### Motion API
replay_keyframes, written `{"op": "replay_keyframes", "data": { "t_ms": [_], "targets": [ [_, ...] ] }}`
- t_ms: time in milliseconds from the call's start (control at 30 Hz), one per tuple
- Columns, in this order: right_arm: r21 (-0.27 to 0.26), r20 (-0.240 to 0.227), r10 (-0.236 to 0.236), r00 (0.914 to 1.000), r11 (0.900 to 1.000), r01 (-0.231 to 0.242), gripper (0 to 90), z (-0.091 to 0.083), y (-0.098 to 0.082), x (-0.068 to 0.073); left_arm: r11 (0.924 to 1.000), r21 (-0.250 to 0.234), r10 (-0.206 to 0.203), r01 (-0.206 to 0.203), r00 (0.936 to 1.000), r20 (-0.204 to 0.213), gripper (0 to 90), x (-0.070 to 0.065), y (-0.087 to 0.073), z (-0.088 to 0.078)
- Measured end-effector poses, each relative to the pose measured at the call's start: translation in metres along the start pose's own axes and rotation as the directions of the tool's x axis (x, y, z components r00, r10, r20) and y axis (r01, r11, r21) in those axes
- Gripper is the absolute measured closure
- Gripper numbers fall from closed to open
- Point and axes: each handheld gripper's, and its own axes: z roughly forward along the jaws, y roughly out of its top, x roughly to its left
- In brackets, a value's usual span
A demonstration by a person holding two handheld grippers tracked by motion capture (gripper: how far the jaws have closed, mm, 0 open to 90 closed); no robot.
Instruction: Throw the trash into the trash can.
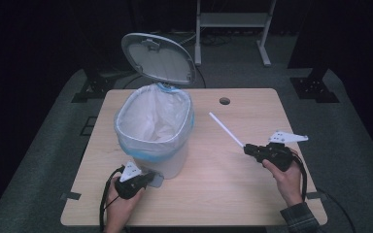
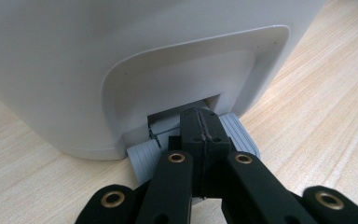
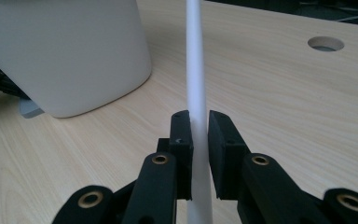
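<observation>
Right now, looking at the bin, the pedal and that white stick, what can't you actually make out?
- Bottom of the pedal bin: high view, the white bag liner folds hide it, so contents are unknown.
- Middle of the grey pedal: left gripper view, covered by the shut left gripper.
- White stick far end: right gripper view, cut off by the top edge above the right gripper.

No readable text, label, brand, number or sign appears anywhere.
</observation>
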Motion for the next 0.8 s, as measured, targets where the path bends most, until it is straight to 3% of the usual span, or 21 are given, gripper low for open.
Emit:
{"op": "replay_keyframes", "data": {
  "t_ms": [800],
  "targets": [
    [-0.099,-0.06,-0.041,0.9973,0.994,0.035,79.8,-0.029,0.03,0.009,1.0,-0.002,-0.004,0.004,1.0,0.001,90.0,0.0,0.0,0.0]
  ]
}}
